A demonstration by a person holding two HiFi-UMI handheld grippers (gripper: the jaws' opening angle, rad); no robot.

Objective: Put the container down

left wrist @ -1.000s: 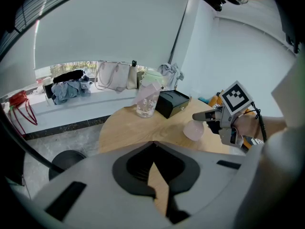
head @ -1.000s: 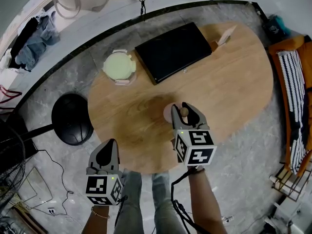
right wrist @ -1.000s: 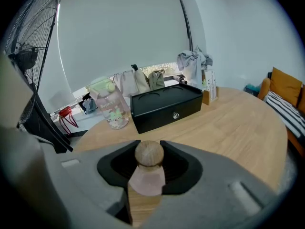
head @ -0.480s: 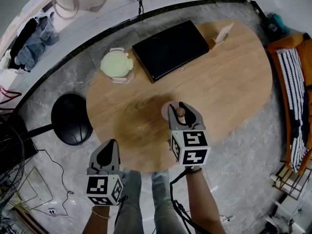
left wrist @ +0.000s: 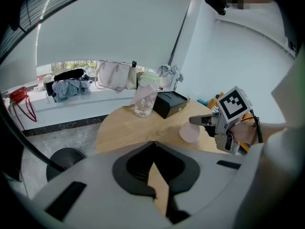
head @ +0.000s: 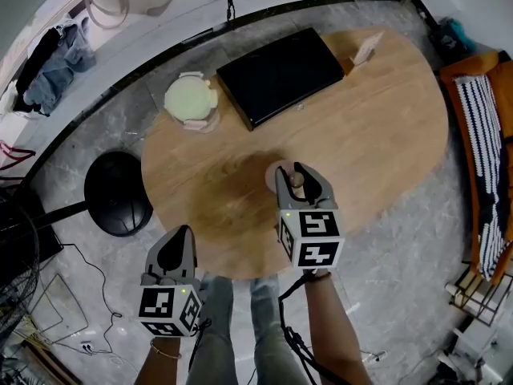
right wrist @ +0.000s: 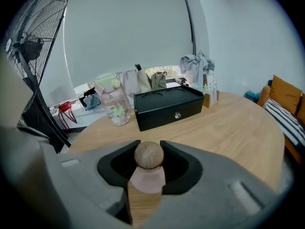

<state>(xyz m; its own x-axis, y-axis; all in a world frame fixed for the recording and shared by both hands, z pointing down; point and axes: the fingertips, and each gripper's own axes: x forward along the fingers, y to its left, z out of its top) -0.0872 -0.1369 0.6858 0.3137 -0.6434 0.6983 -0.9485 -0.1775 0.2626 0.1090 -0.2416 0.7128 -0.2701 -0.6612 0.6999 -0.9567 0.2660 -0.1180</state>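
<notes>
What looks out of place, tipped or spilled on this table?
Nothing stands out. The black box lies flat, the lidded jar stands upright, and the right gripper holds the pink container upright by its wooden knob. No spill shows on the table.

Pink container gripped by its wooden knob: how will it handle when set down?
Round wooden knob in the right gripper probably lets it swivel or slip. Pink container looks small and light, so a nudge may tip it.
</notes>
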